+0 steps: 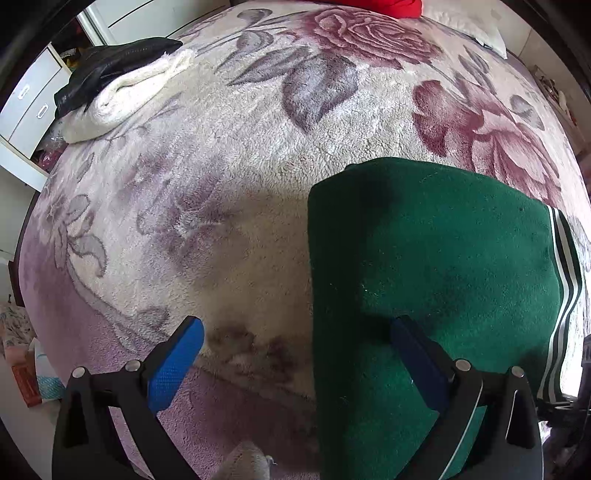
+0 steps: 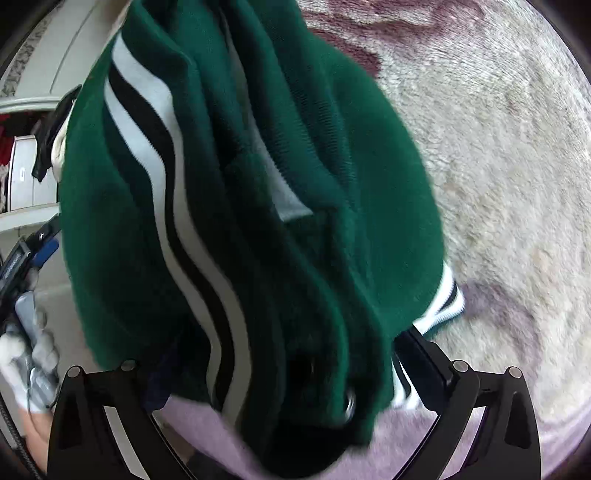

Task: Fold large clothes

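A dark green garment (image 1: 436,266) with white and black striped trim lies folded on the floral fleece blanket (image 1: 221,147) at the right of the left wrist view. My left gripper (image 1: 295,354) is open above its near left edge; one blue pad (image 1: 177,365) is over the blanket and the other sits over the green cloth. In the right wrist view the same garment (image 2: 258,184) is bunched and blurred. It drapes loosely between the wide-apart fingers of my right gripper (image 2: 291,369), hiding the left finger. The pads do not press on it.
A black jacket (image 1: 110,70) on a white fleece garment (image 1: 122,96) lies at the back left of the bed. A red item (image 1: 380,5) and a white pillow (image 1: 476,26) lie at the far end. White drawers (image 1: 29,107) stand left. A gloved hand (image 2: 33,354) shows at the left.
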